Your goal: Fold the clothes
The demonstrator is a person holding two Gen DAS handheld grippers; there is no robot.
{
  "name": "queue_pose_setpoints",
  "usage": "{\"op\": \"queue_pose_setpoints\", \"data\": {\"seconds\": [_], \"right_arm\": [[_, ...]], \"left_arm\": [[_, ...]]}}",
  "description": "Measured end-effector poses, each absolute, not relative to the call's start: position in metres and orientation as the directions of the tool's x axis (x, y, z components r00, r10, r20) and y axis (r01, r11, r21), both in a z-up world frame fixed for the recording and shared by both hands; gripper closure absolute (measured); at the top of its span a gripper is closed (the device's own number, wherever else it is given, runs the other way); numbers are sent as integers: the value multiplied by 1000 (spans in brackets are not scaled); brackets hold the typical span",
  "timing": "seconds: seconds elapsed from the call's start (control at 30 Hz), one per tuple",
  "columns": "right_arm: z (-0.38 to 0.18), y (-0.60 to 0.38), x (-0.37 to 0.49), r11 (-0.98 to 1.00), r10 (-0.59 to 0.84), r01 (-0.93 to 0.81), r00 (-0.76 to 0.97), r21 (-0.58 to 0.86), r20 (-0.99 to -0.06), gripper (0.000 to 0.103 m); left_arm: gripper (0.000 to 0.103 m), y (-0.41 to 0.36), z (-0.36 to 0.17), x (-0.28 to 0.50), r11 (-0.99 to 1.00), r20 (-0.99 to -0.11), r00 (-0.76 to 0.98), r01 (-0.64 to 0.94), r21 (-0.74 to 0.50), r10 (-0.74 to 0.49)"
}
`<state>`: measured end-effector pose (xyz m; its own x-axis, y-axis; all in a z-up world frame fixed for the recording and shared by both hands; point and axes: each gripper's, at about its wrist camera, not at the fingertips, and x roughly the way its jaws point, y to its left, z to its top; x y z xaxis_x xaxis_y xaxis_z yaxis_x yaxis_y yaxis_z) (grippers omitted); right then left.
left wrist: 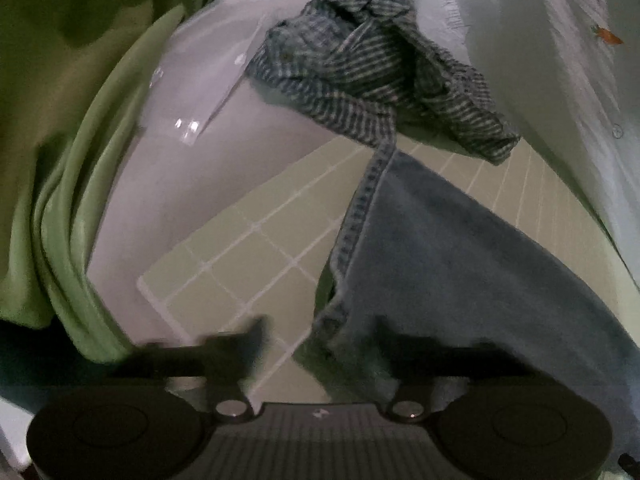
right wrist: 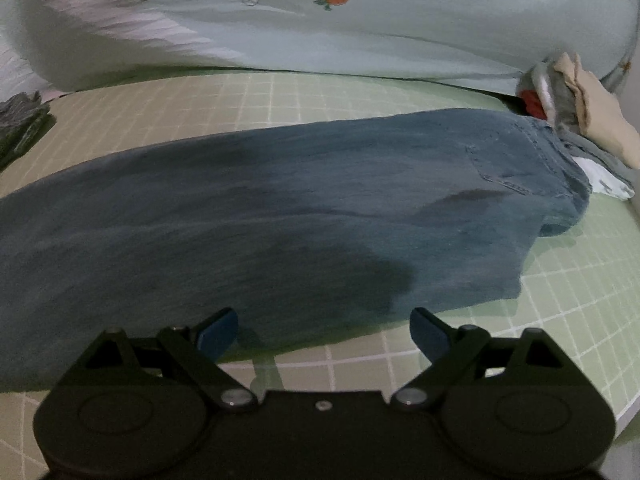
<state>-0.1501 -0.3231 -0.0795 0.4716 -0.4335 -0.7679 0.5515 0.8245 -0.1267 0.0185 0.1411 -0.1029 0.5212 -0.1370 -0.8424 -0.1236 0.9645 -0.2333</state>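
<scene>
A pair of blue jeans (right wrist: 280, 216) lies flat across a green gridded mat (right wrist: 560, 300), waistband and pocket to the right. My right gripper (right wrist: 324, 332) is open, its blue fingertips (right wrist: 220, 332) just at the jeans' near edge. In the left wrist view the jeans' leg end (left wrist: 460, 260) reaches to my left gripper (left wrist: 320, 344), which is blurred and open; the hem lies between and over its right finger. I cannot tell whether it touches the cloth.
A striped blue shirt (left wrist: 376, 72) lies crumpled at the mat's far end. A green garment (left wrist: 60, 160) hangs on the left over a white table (left wrist: 192, 160). Pale carrot-print fabric (right wrist: 340, 20) lies behind the jeans. Beige, grey and red clothes (right wrist: 580, 96) pile at right.
</scene>
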Motion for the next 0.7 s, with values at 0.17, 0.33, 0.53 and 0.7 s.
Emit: {"op": "queue_pose_setpoints", "data": {"seconds": [0.17, 0.33, 0.53, 0.7], "right_arm": [[-79, -316, -151, 827, -431, 548, 473, -126, -768, 9], [-78, -312, -159, 823, -439, 552, 464, -136, -769, 9], [-78, -310, -167, 810, -453, 567, 447, -147, -771, 9], [-79, -320, -174, 796, -457, 590, 439, -135, -774, 9]], "left_arm": [[12, 125, -108, 37, 987, -850, 515, -51, -155, -107], [12, 110, -115, 52, 992, -863, 492, 10, -128, -116], [12, 100, -123, 52, 991, -869, 478, 23, -129, -125], [23, 95, -126, 47, 988, -864, 480, 42, -147, -149]]}}
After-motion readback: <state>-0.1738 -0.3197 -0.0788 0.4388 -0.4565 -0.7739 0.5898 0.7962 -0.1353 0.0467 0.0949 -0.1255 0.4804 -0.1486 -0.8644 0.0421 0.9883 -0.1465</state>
